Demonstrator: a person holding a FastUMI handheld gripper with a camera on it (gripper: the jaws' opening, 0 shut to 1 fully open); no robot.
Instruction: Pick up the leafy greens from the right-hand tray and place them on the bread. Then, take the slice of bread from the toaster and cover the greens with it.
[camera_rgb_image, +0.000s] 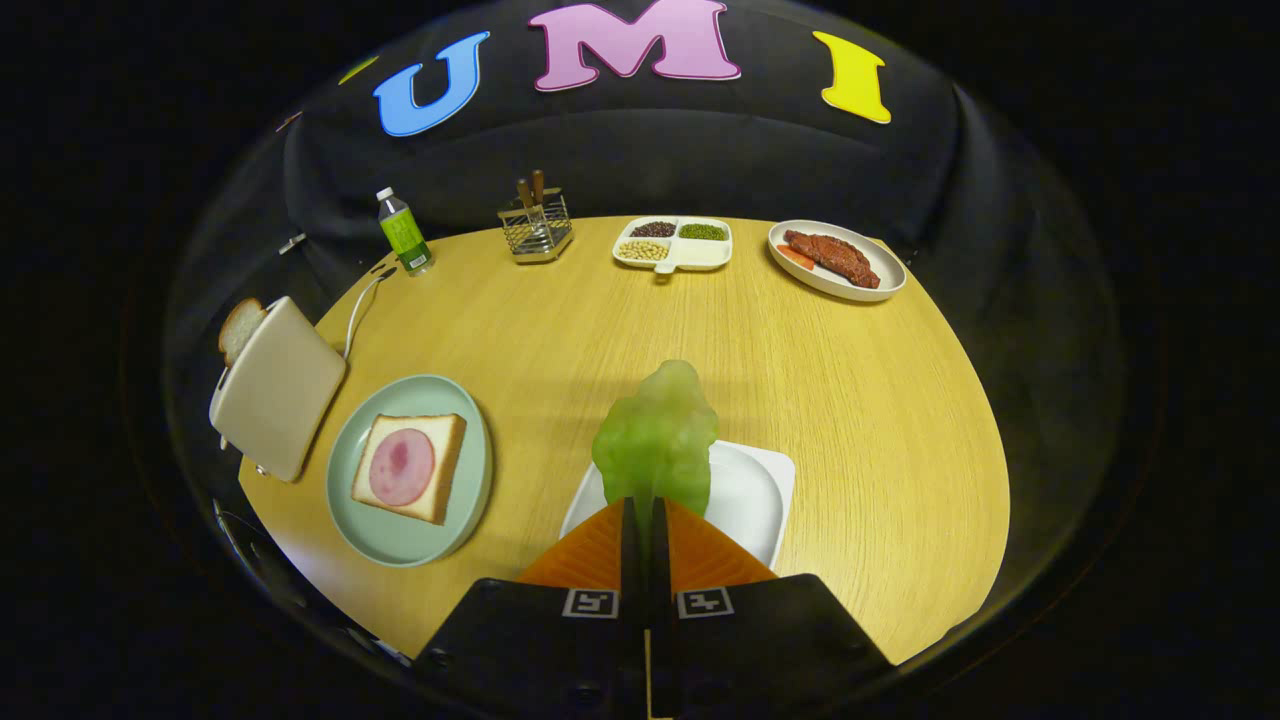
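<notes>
Counting left to right on the round wooden table: one toaster at the left edge with one bread slice sticking out of its slot; one pale green plate just beside it carrying one slice of bread topped with one round of ham. Far side: one green-labelled bottle, one wire caddy with two handles poking up, one four-compartment dish of beans and seeds, one oval plate with one piece of meat.

Near side, right of the green plate: one white square tray. Gripper fingers nearly closed, both pressing the stem end of one bunch of leafy greens. Greens stand ahead of the fingertips over the tray; whether they touch it is unclear.
</notes>
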